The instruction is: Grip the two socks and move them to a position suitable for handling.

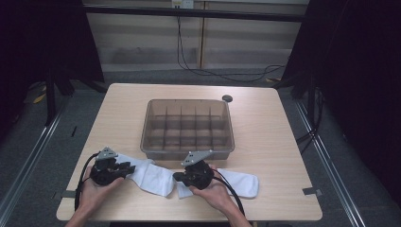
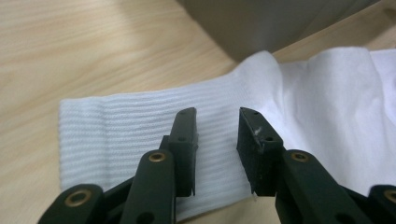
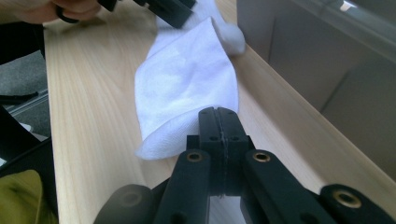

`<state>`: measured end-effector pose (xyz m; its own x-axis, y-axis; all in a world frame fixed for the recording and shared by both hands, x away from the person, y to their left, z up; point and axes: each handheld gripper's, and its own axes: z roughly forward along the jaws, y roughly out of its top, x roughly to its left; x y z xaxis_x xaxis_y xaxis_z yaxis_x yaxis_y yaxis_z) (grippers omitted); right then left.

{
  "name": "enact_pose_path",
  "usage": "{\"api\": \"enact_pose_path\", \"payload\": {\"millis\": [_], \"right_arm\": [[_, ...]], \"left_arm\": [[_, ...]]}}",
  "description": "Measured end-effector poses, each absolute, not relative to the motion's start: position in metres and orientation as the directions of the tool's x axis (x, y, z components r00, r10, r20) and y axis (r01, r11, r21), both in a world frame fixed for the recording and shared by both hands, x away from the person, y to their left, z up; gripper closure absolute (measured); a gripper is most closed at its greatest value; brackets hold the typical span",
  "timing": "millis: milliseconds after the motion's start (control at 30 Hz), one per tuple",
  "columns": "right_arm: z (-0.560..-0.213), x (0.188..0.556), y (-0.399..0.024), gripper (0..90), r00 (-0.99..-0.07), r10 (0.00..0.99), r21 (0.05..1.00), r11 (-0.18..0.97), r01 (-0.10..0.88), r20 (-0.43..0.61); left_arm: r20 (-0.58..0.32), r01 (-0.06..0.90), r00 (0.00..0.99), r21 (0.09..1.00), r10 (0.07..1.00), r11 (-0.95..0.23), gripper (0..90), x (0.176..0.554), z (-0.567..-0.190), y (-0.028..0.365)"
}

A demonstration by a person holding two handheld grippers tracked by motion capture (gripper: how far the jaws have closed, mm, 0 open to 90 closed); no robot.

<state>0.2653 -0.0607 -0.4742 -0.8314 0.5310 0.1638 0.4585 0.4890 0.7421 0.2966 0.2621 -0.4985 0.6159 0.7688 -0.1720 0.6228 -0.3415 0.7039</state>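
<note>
A white sock (image 1: 149, 174) lies flat on the wooden table (image 1: 265, 132), in front of a clear divided box (image 1: 188, 152). My left gripper (image 1: 128, 168) sits at its ribbed cuff (image 2: 116, 126). In the left gripper view, the left gripper (image 2: 217, 114) is open, with the cuff lying under the gap and both pads clear of it. My right gripper (image 1: 177, 176) is at the sock's other end. In the right gripper view, the right gripper (image 3: 218, 112) is shut, with the sock's (image 3: 187, 79) toe edge drawn up to its tips. A second white sock (image 1: 243, 182) lies to the right, partly under the right hand.
The box (image 3: 327, 70) has several compartments, and its wall runs close beside the sock. A small dark round disc (image 1: 227, 98) sits on the table behind the box. The table's front edge is just behind both hands. Cables trail from both grippers.
</note>
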Motion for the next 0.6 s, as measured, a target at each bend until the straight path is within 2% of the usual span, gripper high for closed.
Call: {"api": "enact_pose_path", "payload": {"millis": [167,333,533,600], "right_arm": [[-0.478,0.264,-0.068,90.0,-0.821,0.547,0.734,0.489,0.472,0.164],[-0.485,0.266,-0.073,90.0,-0.811,0.558,0.72,0.489,0.493,0.176],[-0.485,0.262,-0.074,89.3,-0.82,0.54,0.723,0.487,0.489,0.191],[-0.483,0.263,-0.077,85.7,-0.818,0.544,0.73,0.479,0.487,0.188]], "left_arm": [[-0.113,0.628,0.605,0.677,0.788,-0.384,67.7,0.283,-0.494,0.273],[-0.155,0.64,0.615,0.67,0.773,-0.375,69.0,0.275,-0.489,0.279],[-0.154,0.552,0.721,0.717,0.676,-0.426,72.5,0.279,-0.481,0.253],[-0.13,0.535,0.736,0.712,0.664,-0.454,73.3,0.284,-0.484,0.242]]}}
